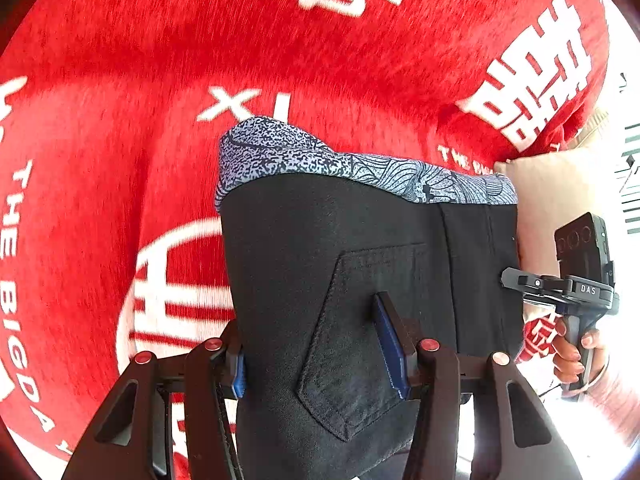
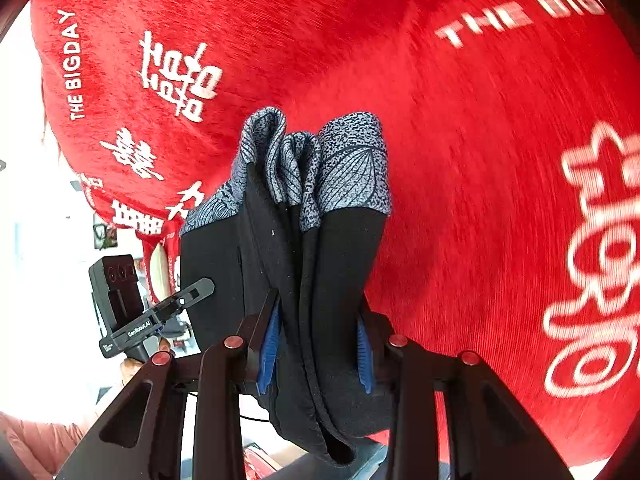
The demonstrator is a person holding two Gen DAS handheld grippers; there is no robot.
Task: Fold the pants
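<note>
The pants (image 1: pixel 320 248) are black with a grey patterned cuff band (image 1: pixel 288 156) and a back pocket (image 1: pixel 360 340). They hang lifted above the red cloth, held by both grippers. My left gripper (image 1: pixel 320 360) is shut on the pants near the pocket, blue pads pressing the fabric. My right gripper (image 2: pixel 316 352) is shut on several bunched layers of the pants (image 2: pixel 332 264), whose patterned cuffs (image 2: pixel 320 160) stick out past the fingers. The right gripper's body (image 1: pixel 580 280) shows at the right of the left wrist view, and the left gripper's body (image 2: pixel 132 312) at the left of the right wrist view.
A red plush cloth with white lettering (image 1: pixel 200 60) covers the surface below and fills both views (image 2: pixel 480 160). A beige cushion (image 1: pixel 560 192) lies at its edge. A hand (image 1: pixel 576 352) holds the right gripper's handle. Bright room beyond the cloth's edge (image 2: pixel 36 240).
</note>
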